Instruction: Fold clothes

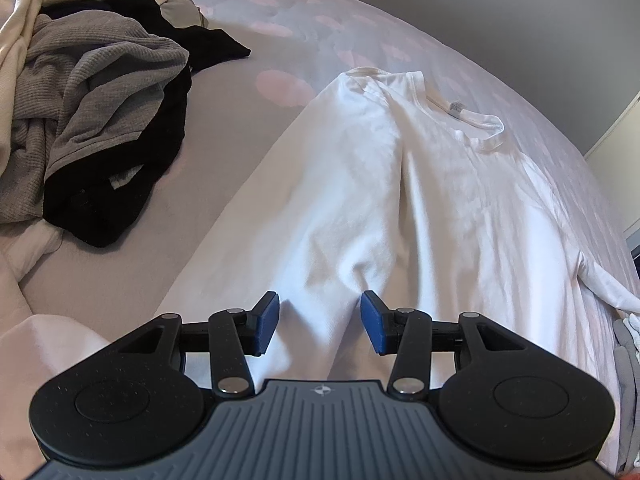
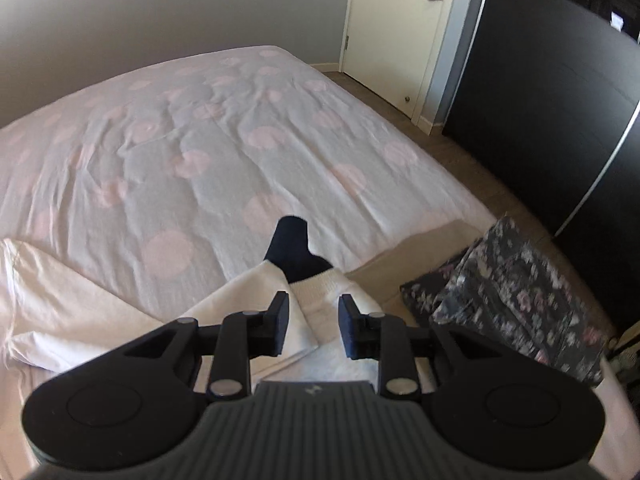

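A white long-sleeved shirt lies spread on the bed, collar at the far end, its left side folded over the middle. My left gripper is open just above the shirt's near hem, jaws apart and empty. In the right wrist view the shirt's sleeve lies across the bed's near edge. My right gripper is open above white folded cloth with a dark navy sock-like piece on it.
A pile of grey, black and cream clothes lies at the bed's left. The bedspread has pink dots. A floral cushion sits off the bed's right edge, near a dark wardrobe and a door.
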Demonstrator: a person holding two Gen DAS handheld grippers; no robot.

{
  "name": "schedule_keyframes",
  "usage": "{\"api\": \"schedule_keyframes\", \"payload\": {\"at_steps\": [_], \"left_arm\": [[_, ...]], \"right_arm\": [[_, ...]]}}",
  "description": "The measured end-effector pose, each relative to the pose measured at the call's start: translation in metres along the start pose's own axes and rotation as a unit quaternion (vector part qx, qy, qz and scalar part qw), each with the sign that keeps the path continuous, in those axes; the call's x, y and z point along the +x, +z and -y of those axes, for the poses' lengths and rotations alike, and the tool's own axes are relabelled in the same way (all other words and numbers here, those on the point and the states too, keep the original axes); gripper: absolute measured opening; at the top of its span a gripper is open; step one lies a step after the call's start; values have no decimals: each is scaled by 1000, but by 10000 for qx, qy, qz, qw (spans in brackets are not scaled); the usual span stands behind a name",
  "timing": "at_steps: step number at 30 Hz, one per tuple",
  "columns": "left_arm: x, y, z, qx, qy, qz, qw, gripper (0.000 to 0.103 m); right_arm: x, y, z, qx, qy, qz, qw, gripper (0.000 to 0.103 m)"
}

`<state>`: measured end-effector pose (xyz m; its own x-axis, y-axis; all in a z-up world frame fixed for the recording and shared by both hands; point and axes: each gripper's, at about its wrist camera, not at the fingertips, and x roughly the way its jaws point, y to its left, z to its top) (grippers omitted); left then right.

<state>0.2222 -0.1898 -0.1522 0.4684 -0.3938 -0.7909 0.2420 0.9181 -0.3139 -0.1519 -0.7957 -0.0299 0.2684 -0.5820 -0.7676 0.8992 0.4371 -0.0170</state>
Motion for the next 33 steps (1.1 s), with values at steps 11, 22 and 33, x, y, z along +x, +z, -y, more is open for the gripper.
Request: {"api": "schedule_keyframes", "payload": {"at_steps": [11, 22, 33], "left_arm": [[3, 0, 0, 3, 136, -55, 9999, 43], [6, 0, 3, 74, 101, -69, 9999, 43], [1, 2, 3, 45, 81, 10, 10000, 43]], "right_arm": [[30, -22, 0, 698, 203, 2, 9974, 4], [-9, 34, 22, 367, -354, 673, 9964, 4], [-7, 3, 15, -222, -176, 541, 9981, 11]]}}
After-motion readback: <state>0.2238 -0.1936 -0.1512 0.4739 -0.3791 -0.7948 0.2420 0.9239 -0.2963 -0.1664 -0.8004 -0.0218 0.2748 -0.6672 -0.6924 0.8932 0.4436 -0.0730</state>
